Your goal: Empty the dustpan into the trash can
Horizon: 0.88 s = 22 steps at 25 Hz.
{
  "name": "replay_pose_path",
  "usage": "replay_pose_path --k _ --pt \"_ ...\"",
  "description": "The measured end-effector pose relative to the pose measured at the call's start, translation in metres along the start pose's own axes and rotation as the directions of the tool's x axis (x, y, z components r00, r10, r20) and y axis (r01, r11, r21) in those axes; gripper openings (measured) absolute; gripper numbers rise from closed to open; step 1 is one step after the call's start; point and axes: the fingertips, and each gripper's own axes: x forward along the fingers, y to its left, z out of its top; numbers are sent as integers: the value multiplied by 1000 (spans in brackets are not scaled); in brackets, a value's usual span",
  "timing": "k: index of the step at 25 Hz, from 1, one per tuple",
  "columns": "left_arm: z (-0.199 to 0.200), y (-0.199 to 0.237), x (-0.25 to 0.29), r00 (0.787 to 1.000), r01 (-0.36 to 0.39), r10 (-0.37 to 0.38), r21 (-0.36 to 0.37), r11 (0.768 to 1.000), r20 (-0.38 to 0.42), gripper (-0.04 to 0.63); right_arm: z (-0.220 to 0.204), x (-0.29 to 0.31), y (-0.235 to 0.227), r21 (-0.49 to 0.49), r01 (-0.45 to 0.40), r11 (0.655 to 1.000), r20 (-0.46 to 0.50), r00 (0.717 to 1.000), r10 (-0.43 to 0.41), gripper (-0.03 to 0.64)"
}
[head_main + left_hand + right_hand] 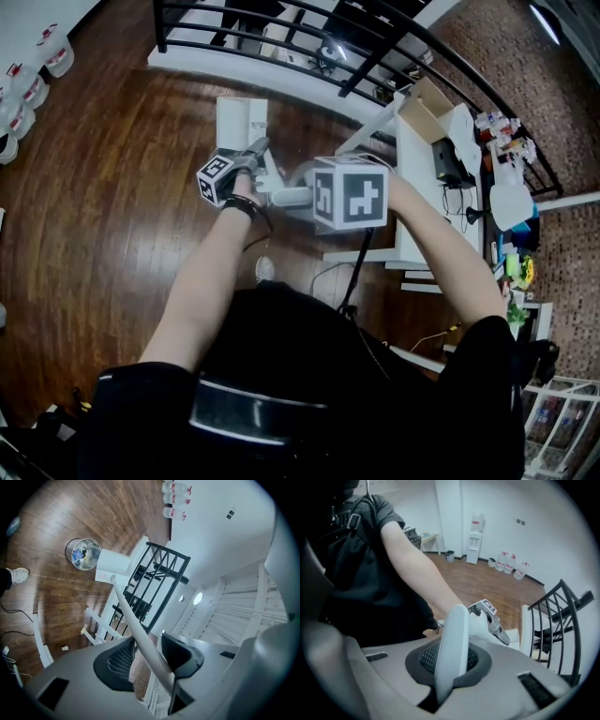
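A white dustpan (240,120) hangs over the wooden floor on a long thin handle (126,611). In the left gripper view the pan (111,566) is right beside a round metal trash can (83,553) with rubbish in it. My left gripper (147,644) is shut on the thin handle partway along it. My right gripper (450,658) points down and is shut on the thick white grip (454,639) at the handle's top end. In the head view the right gripper's marker cube (349,197) covers its jaws, and the trash can is not visible there.
A black railing (281,23) runs behind the dustpan. A white desk (422,178) with boxes and clutter stands to the right. Water jugs (28,80) line the far left wall. My shoe (18,575) and floor cables (14,616) are near the can.
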Motion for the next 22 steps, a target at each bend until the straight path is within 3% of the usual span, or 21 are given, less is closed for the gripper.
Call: replay_pose_path --k 5,10,14,17,22 --pt "28 -23 -5 998 -25 21 65 998 51 176 22 -4 -14 90 14 996 202 979 -32 18" --pt "54 -48 -15 995 -38 27 116 993 99 181 43 -11 -24 164 -14 986 388 920 -52 17" --pt "76 -69 -28 990 -46 24 158 986 137 183 62 -16 -31 207 -42 977 517 853 -73 17" --pt "81 -82 -41 993 -38 15 190 981 121 183 73 -21 -35 231 -68 971 603 793 -88 17" --pt "82 -111 -59 996 7 -27 238 971 82 186 87 -39 -45 260 -157 953 740 667 -92 15"
